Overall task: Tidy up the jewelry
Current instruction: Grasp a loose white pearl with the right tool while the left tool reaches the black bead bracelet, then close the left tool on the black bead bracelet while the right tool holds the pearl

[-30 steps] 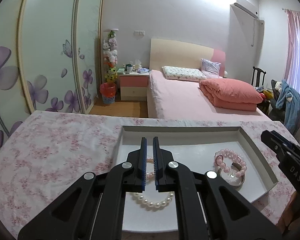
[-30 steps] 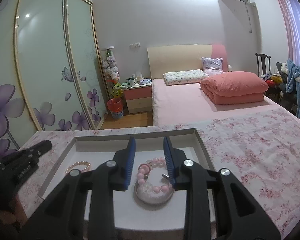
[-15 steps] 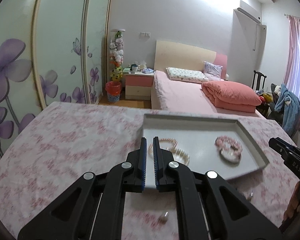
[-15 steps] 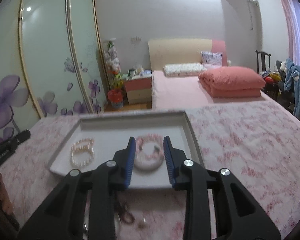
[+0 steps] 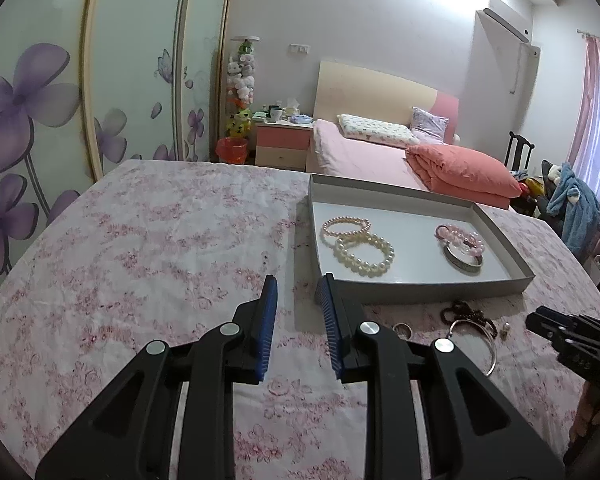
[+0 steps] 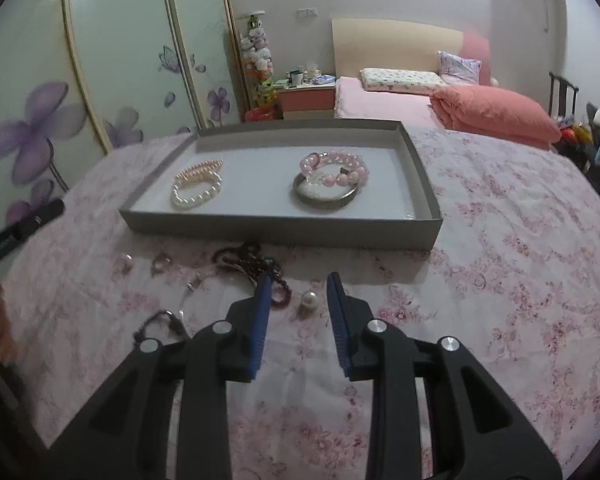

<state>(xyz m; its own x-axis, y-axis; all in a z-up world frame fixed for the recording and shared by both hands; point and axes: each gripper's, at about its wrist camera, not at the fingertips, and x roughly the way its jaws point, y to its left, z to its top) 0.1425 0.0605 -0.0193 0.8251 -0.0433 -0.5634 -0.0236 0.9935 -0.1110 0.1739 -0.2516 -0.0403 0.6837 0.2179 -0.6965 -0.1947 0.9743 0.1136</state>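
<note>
While the left gripper (image 5: 296, 290) is opening with nothing between its jaws, the right gripper (image 6: 296, 290) is held open over a loose pearl (image 6: 309, 301) on the table (image 6: 500, 280).

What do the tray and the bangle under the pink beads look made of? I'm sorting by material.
Tray: looks like matte grey cardboard, thin straight walls with no shine.
Bangle: probably metal, a dull silver-grey rigid band with faint glints; a patterned surface is possible but too small to tell.

Grey tray (image 6: 284, 229), pink-flowered white cloth (image 6: 500, 248).
</note>
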